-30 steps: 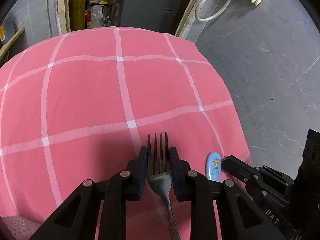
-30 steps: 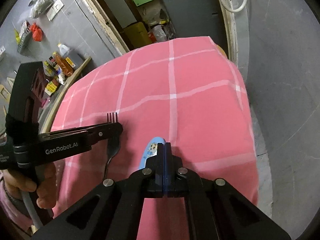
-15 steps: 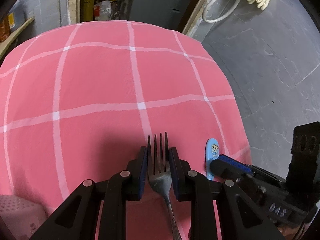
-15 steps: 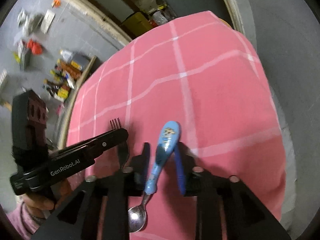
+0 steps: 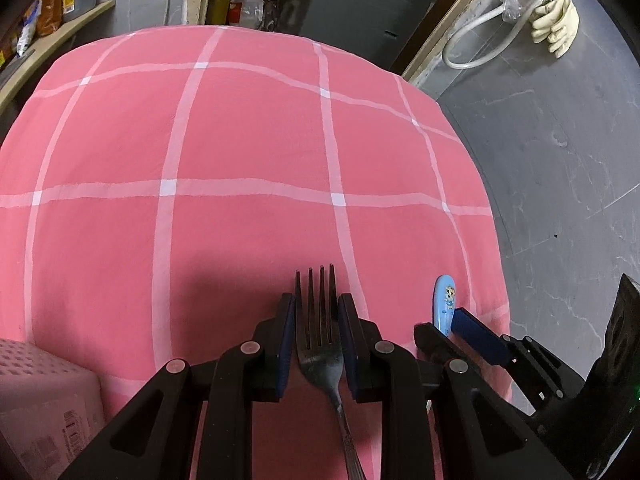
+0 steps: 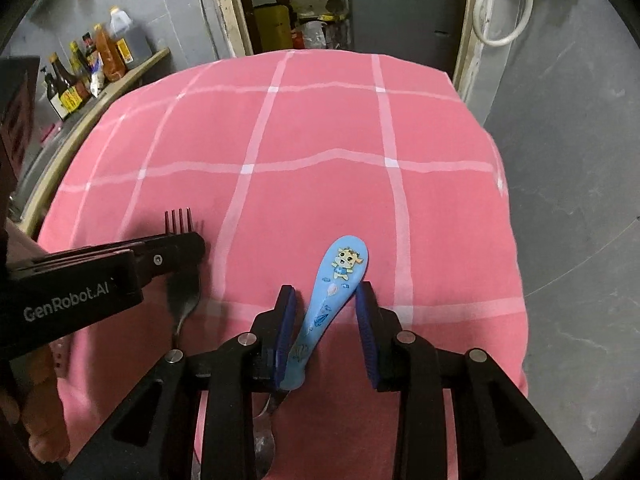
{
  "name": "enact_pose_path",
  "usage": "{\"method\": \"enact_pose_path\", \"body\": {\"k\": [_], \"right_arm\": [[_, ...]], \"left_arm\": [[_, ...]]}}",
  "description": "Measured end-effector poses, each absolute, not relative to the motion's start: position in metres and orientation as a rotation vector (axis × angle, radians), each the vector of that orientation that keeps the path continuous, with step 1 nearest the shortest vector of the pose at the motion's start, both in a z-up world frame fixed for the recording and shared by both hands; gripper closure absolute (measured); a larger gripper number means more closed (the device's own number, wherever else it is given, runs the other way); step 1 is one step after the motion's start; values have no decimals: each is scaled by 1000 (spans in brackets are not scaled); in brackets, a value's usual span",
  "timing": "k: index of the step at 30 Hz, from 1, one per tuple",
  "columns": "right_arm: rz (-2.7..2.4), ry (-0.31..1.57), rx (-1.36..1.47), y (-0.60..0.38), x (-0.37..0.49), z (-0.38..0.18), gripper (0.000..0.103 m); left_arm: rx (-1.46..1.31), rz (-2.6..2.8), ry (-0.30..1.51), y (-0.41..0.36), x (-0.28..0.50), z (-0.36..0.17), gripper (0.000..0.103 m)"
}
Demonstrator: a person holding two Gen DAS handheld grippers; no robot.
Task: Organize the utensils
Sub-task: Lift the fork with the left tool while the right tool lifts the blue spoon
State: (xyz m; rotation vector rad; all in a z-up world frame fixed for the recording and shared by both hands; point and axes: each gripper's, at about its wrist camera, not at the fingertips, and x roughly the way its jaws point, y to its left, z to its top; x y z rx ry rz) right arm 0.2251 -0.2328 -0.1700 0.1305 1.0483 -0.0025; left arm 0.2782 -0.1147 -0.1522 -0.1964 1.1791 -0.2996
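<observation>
My left gripper (image 5: pixel 316 320) is shut on a metal fork (image 5: pixel 320 340), tines pointing forward, above the pink checked tablecloth (image 5: pixel 240 140). My right gripper (image 6: pixel 326 312) is open; a spoon with a blue cartoon handle (image 6: pixel 336 280) lies slanted between its jaws, touching the left pad, its metal bowl (image 6: pixel 264 440) toward the camera. In the left wrist view the blue handle (image 5: pixel 444 300) shows at the right beside the right gripper (image 5: pixel 460 328). In the right wrist view the left gripper (image 6: pixel 188 240) with the fork (image 6: pixel 182 280) shows at the left.
A pink perforated basket (image 5: pixel 44 392) stands at the lower left. The table edge (image 6: pixel 508 208) drops off to the grey floor on the right. A shelf with bottles (image 6: pixel 88 64) is at the far left. A doorway with clutter is behind.
My right gripper has opened and the blue spoon now lies loose between its jaws. The left gripper still holds the fork and both views have shifted slightly.
</observation>
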Motion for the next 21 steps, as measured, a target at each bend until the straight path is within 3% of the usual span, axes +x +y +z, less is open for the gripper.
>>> {"method": "enact_pose_path", "body": {"k": [3, 11, 21], "right_arm": [[-8, 1040, 176, -247, 222, -169, 88], [81, 986, 527, -292, 209, -171, 90], [91, 863, 560, -295, 183, -149, 90]], "left_arm": [[-196, -305, 1176, -115, 272, -154, 83], [-161, -343, 1151, -116, 264, -141, 83], [-125, -379, 1073, -120, 249, -116, 83]]}}
